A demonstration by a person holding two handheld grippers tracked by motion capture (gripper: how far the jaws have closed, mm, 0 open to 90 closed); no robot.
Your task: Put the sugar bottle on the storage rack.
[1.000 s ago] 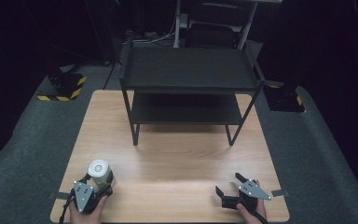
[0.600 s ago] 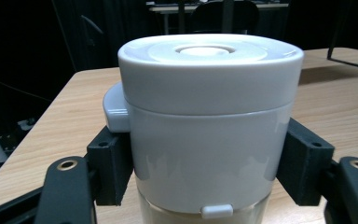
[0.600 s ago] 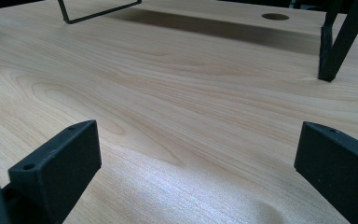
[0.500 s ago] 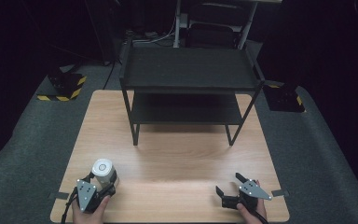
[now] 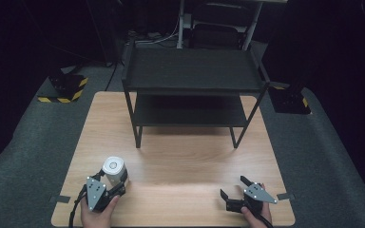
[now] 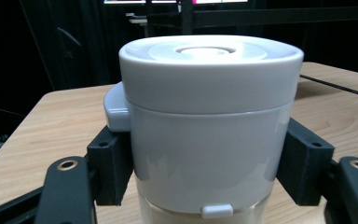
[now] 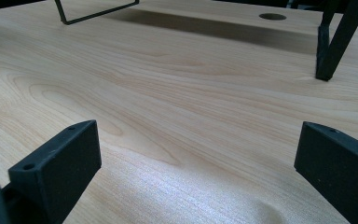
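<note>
A white lidded canister [image 5: 114, 170] with a clear lower part is at the table's near left, upright. My left gripper [image 5: 116, 182] is shut on it. In the left gripper view the canister [image 6: 209, 126] stands between the black pads [image 6: 113, 164], which press its sides just under the lid. Whether its base touches the table I cannot tell. My right gripper [image 5: 233, 186] rests at the near right of the wooden table [image 5: 185, 161]. It is open, with nothing but bare wood between its jaws [image 7: 200, 154].
A black two-tier metal rack [image 5: 190, 71] stands on the far half of the table, both tiers bare. One of its legs [image 7: 331, 51] and a round hole in the tabletop [image 7: 272, 16] lie ahead of the right gripper. Dark carpet surrounds the table.
The left gripper and the canister in it have shifted a little to the right and upward in the high view. The right gripper has kept still.
</note>
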